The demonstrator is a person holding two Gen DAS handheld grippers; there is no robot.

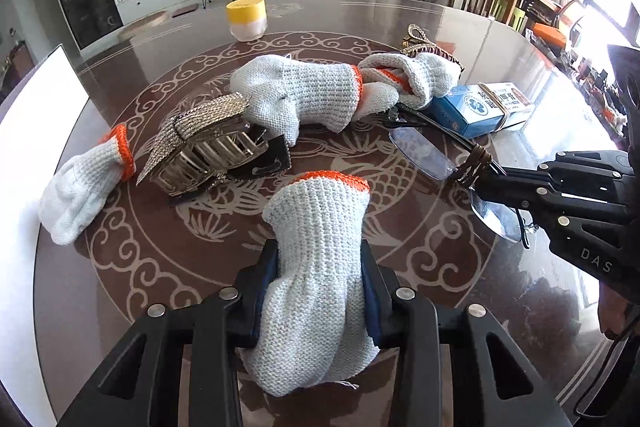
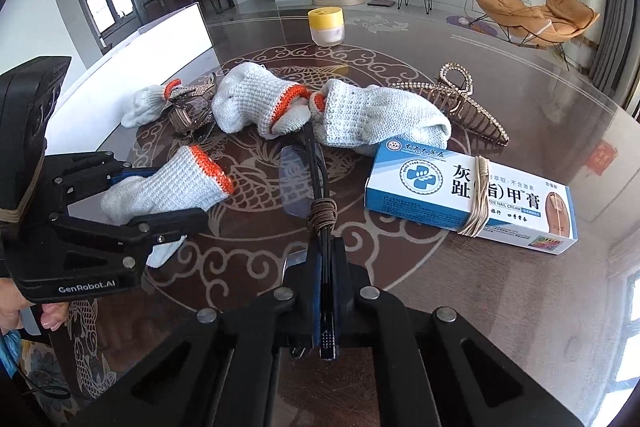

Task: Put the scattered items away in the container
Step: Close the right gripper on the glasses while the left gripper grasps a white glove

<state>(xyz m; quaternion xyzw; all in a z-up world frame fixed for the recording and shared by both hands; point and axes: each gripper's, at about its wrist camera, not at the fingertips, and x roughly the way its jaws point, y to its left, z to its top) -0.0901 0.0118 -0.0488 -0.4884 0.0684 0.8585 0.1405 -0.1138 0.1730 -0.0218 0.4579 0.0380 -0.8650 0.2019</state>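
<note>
We clamp our left gripper point(image 1: 318, 291) on a knit glove point(image 1: 316, 267) and our right gripper point(image 2: 326, 267) on the folded glasses point(image 2: 316, 163) mid-surface, while gloves, hair claws and a cream box point(image 2: 472, 203) remain scattered, the container not identifiable in view.

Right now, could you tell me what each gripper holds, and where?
Left gripper: white knit glove with orange cuff, gripped mid-body. Right gripper: rimless glasses, by their bundled black temples.

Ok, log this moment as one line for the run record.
left tool: shut on glove | right tool: shut on glasses | both near table | container: not identified
</note>
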